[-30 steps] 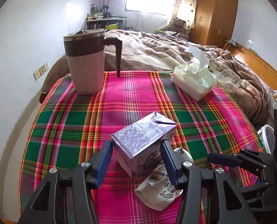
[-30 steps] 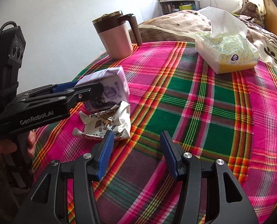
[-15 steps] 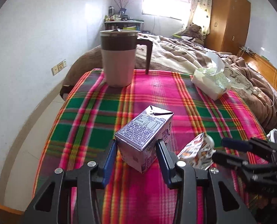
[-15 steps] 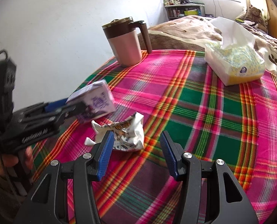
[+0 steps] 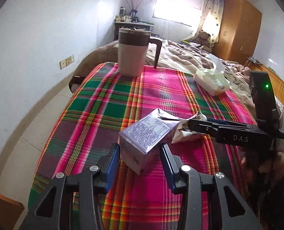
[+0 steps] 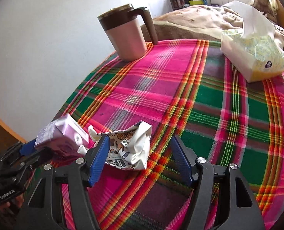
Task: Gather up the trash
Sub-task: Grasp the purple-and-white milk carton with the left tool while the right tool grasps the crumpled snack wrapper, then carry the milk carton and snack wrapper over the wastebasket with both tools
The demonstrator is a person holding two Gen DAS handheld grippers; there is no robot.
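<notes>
A small purple drink carton [image 5: 148,136] is sitting pinched between the blue pads of the left gripper [image 5: 141,153], tilted and apparently lifted just above the plaid tablecloth [image 5: 107,103]. Just beside it, a crumpled white snack wrapper [image 6: 130,149] with cartoon prints is lying on the cloth, and the right gripper [image 6: 140,157] is reaching around it with its jaws spread wide, one pad touching the wrapper's left side (the other standing clear of it). The step in hand looks like picking up the second piece of trash. Next, the right jaws would need to be closing on the wrapper's bunched middle, gently, since thin film may slip. Farther back, a pink mug [image 6: 126,34] with a brown lid and a tissue pack [image 6: 254,55] are standing well apart from both.
</notes>
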